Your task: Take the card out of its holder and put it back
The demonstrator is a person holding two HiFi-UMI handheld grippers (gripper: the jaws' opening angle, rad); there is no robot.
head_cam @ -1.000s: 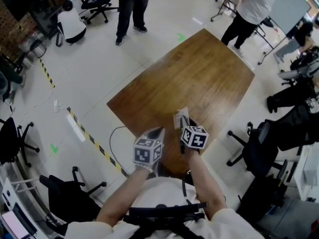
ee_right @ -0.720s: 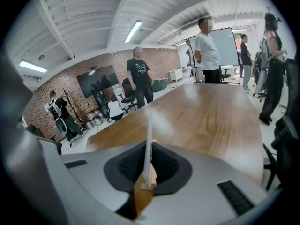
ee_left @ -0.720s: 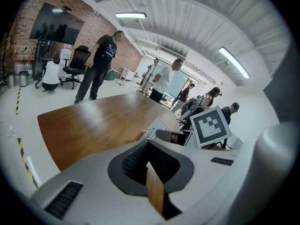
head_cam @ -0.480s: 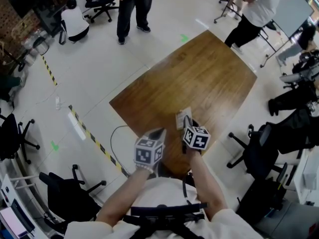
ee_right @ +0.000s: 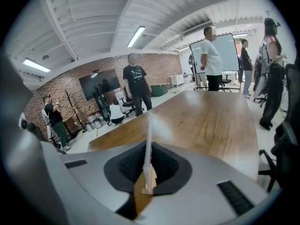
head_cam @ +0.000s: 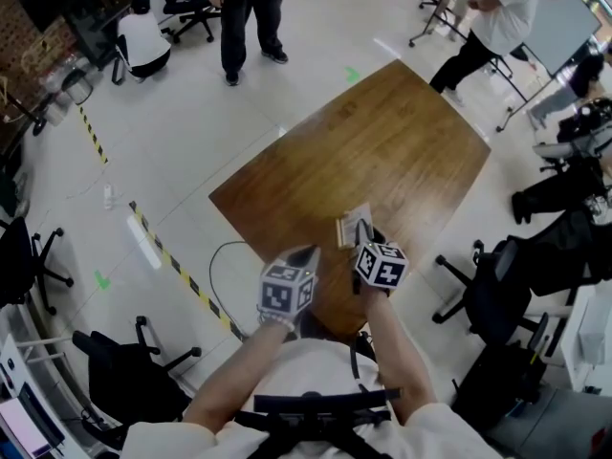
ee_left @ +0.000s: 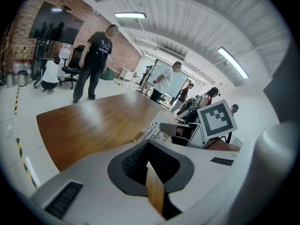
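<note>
A white card [head_cam: 356, 220] stands upright in a small wooden holder [head_cam: 341, 230] near the front edge of the brown table [head_cam: 382, 142]. My right gripper [head_cam: 363, 232] is shut on the card. In the right gripper view the card [ee_right: 148, 139] runs edge-on between the dark pads, with the pale wood of the holder [ee_right: 149, 182] at its foot. My left gripper [head_cam: 308, 251] hovers just left of the holder, shut, with nothing in it. The left gripper view shows the printed card [ee_left: 152, 129] and the right gripper [ee_left: 174, 127] beyond my left gripper's tips [ee_left: 147, 146].
The table's front edge is close under both grippers. A black cable [head_cam: 225, 256] lies on the floor at the left. People stand past the far edge [head_cam: 249, 8] and at the far right [head_cam: 488, 17]. Office chairs [head_cam: 478, 285] sit to the right.
Almost nothing moved. My right gripper edged slightly right and toward me, still at the card. The left gripper stayed where it was.
</note>
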